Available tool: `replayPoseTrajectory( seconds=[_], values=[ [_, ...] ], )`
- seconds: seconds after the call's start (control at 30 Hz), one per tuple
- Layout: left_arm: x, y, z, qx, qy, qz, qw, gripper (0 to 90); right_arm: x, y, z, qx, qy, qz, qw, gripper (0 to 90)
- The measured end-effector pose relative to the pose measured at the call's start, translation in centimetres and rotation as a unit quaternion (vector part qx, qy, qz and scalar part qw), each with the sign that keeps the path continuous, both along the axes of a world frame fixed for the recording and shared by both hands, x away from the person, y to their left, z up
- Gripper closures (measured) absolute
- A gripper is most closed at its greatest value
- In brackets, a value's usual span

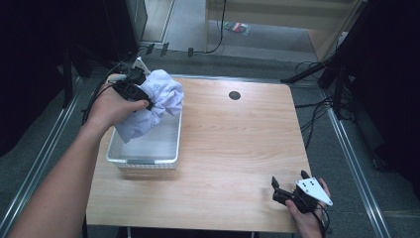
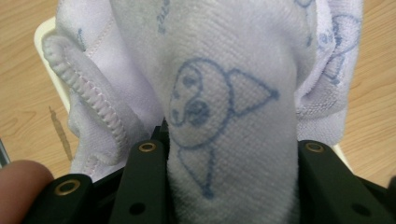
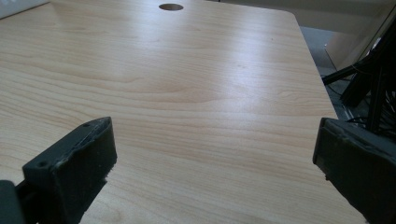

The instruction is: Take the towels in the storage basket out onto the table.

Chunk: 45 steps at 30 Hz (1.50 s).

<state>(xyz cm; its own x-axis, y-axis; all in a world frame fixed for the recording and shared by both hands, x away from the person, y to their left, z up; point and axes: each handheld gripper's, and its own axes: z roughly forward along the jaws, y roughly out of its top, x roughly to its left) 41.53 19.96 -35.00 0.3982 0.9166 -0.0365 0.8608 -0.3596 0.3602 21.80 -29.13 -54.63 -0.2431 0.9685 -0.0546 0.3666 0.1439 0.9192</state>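
2 grippers are at work: at the left, the left gripper [image 1: 141, 99] has its jaws pinched on a bunched white towel [image 1: 153, 101] printed with blue cartoon figures, held above the far end of the white plastic basket [image 1: 143, 161]. Whether the towel is going in or coming out I cannot tell, but it hangs partly over the basket's rim, so the move looks about half done. At the right, the right gripper [image 1: 285, 191] rests near the wooden table's [image 1: 237, 144] front edge, jaws spread and holding nothing.
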Motion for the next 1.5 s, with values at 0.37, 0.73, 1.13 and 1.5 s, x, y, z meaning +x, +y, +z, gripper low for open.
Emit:
replayPoseTrajectory(
  seconds=[0.37,0.73,1.13,1.5],
  values=[
    [-0.2,-3.0,1.4,-0.008,-0.01,-0.022,0.9997,62.0,0.1,0.0,0.0,0.002,0.004,-0.001,1.0,0.0],
    [-0.1,-6.8,1.8,-0.009,-0.004,-0.051,0.9987,61.7,0.2,0.0,0.0,0.007,0.008,-0.001,0.9999,0.0],
    [0.6,-11.7,1.1,-0.002,0.003,-0.079,0.9969,61.3,0.3,0.0,0.0,0.011,0.013,-0.003,0.9998,2.1],
    [0.6,-15.9,1.1,-0.004,-0.001,-0.103,0.9947,61.0,0.3,-0.1,0.0,0.012,0.014,-0.002,0.9998,2.9]
  ],
)
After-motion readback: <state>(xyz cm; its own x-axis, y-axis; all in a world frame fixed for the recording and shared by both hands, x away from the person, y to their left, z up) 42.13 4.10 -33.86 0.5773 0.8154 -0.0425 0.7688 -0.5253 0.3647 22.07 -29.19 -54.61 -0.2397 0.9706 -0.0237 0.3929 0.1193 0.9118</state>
